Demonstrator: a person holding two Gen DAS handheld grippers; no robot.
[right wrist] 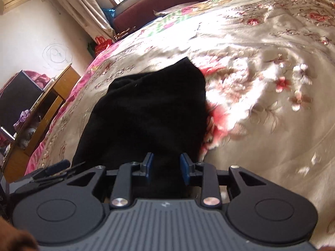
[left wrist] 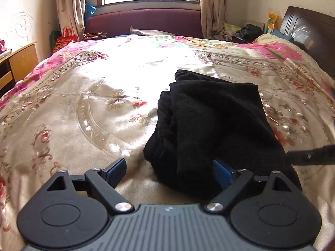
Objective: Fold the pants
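Only from the right wrist, right gripper (right wrist: 166, 168) visibly straddles black pants (right wrist: 146, 108).

Right gripper (right wrist: 166, 168) jaws flank black pants (right wrist: 146, 113) on the floral bedspread (right wrist: 261, 83), apparently pinching the fabric.

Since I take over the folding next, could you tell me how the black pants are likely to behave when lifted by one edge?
The black pants will probably be floppy: they lie in soft bunched layers. The fabric looks thick and fuzzy, so it should resist slipping between the right gripper pads. The satin bedspread is shiny, so the pile may slide if pushed.
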